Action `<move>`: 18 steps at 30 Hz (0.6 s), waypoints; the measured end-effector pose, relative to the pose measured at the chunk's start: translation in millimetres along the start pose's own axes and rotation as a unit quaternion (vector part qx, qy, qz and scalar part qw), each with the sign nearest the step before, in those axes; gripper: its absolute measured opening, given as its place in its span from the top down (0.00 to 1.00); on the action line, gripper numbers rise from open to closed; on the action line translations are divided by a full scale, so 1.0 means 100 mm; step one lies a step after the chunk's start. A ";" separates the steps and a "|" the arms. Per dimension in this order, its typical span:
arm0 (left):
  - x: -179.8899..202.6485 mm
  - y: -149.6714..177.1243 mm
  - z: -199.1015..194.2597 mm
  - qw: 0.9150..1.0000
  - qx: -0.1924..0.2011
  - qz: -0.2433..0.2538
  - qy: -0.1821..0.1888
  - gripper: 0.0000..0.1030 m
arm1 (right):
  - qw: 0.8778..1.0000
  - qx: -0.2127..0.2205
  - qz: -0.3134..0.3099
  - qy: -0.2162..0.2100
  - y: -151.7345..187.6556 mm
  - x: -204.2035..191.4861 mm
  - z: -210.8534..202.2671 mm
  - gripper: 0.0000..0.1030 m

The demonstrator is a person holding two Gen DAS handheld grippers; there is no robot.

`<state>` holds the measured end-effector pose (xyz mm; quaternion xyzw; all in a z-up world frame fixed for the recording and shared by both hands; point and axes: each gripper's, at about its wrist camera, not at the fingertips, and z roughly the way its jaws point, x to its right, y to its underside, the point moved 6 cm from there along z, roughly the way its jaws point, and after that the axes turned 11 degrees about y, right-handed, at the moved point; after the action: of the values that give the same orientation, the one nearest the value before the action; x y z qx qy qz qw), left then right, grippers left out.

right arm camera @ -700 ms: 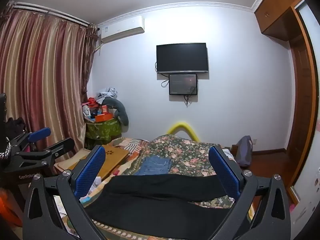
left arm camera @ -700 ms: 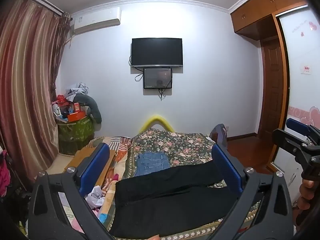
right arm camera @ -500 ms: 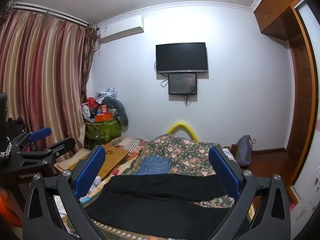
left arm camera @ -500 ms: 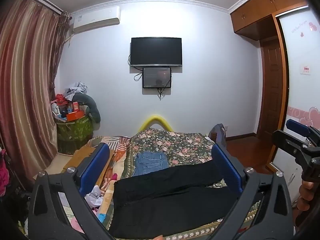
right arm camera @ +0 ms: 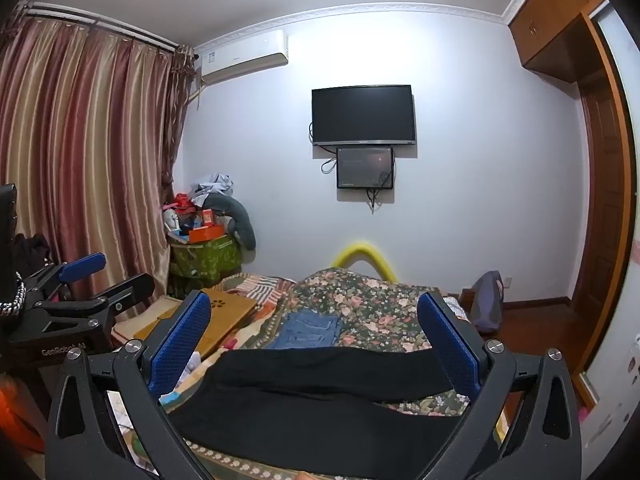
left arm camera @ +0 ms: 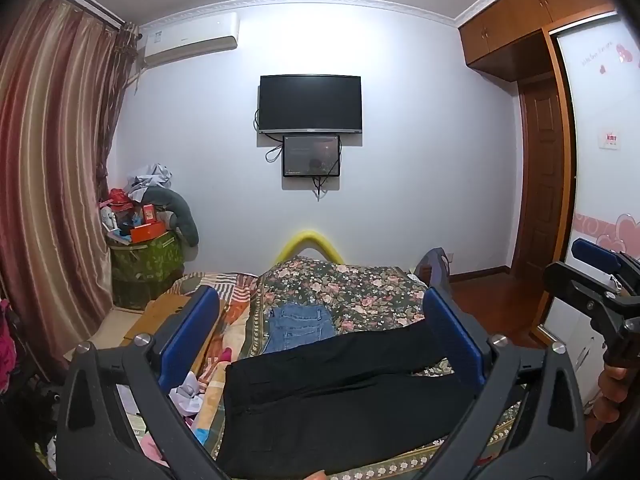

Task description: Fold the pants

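Observation:
Black pants (left arm camera: 328, 396) lie spread across the near part of the floral bed cover (left arm camera: 352, 292), waist to the left, legs running right. They also show in the right wrist view (right arm camera: 320, 400). My left gripper (left arm camera: 320, 328) is open and empty, held above the pants. My right gripper (right arm camera: 316, 328) is open and empty too, above the pants. The right gripper shows at the right edge of the left wrist view (left arm camera: 600, 280); the left gripper shows at the left edge of the right wrist view (right arm camera: 80, 284).
Folded blue denim (left arm camera: 298, 326) lies on the bed beyond the pants. A wooden board (right arm camera: 224, 312) and loose clutter (left arm camera: 188, 392) sit at the bed's left. A green bin piled with things (left arm camera: 144, 256) stands by the curtain. A TV (left arm camera: 310, 104) hangs on the far wall.
Both grippers have barely moved; the view drifts very slightly. The pants lie as before.

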<state>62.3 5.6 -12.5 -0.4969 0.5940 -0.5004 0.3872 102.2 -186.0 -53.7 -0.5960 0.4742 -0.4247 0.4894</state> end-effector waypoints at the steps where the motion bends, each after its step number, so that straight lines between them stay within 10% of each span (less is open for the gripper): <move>1: 0.00 0.00 0.00 1.000 0.000 0.000 0.000 0.00 | 1.000 0.001 0.000 0.001 0.00 0.00 -0.01 0.00; 18: 0.00 -0.01 -0.01 1.000 0.002 0.000 0.004 0.00 | 1.000 -0.001 0.000 0.002 0.00 -0.02 -0.01 0.00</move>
<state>61.8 6.2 -11.5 -0.4937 0.5948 -0.5037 0.3858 100.9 -184.7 -53.5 -0.5954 0.4759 -0.4253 0.4880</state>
